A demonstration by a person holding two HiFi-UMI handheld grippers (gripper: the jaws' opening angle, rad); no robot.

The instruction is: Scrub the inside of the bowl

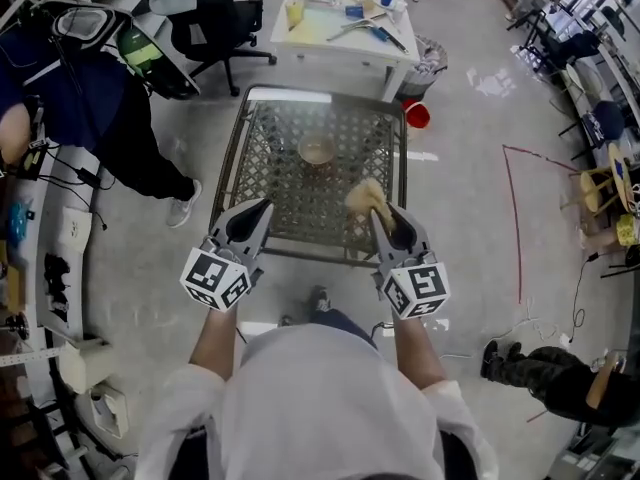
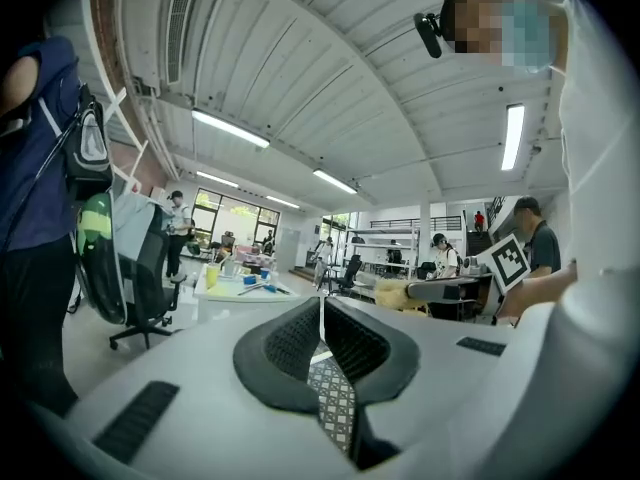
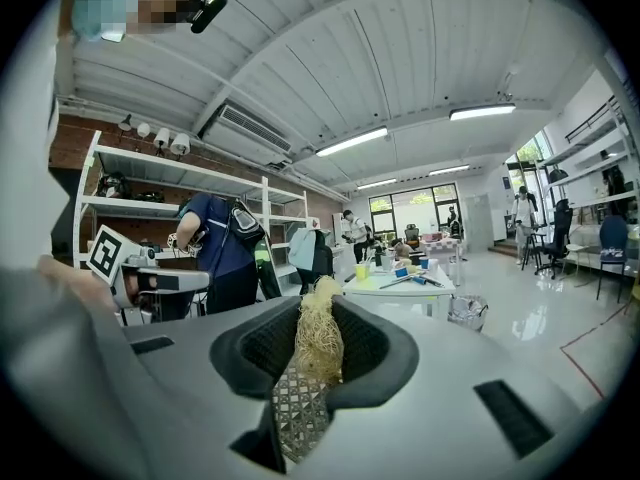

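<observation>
Floor (image 1: 470, 198), pale and glossy, spreads all around a metal-framed table (image 1: 237, 158) whose top shows a lattice pattern. Beyond its far edge stands a white table (image 1: 340, 43) cluttered with small tools and cups, with a black office chair (image 1: 215, 23) to its left and a red container (image 1: 417, 115) on the floor by its near right corner. A bystander in dark blue (image 1: 110, 118) stands at the left.

At the lattice table's near edge, the left gripper (image 1: 264, 208) points level over the near left part, its jaws pressed together with nothing between them. The right gripper (image 1: 379, 214) points over the near right part, its jaws clamped on a straw-coloured fibrous scrubber (image 1: 365, 196), whose tuft sticks out past the tips. The small bowl (image 1: 317, 150) sits upright near the middle of the table, well apart from both grippers and beyond the scrubber.
</observation>
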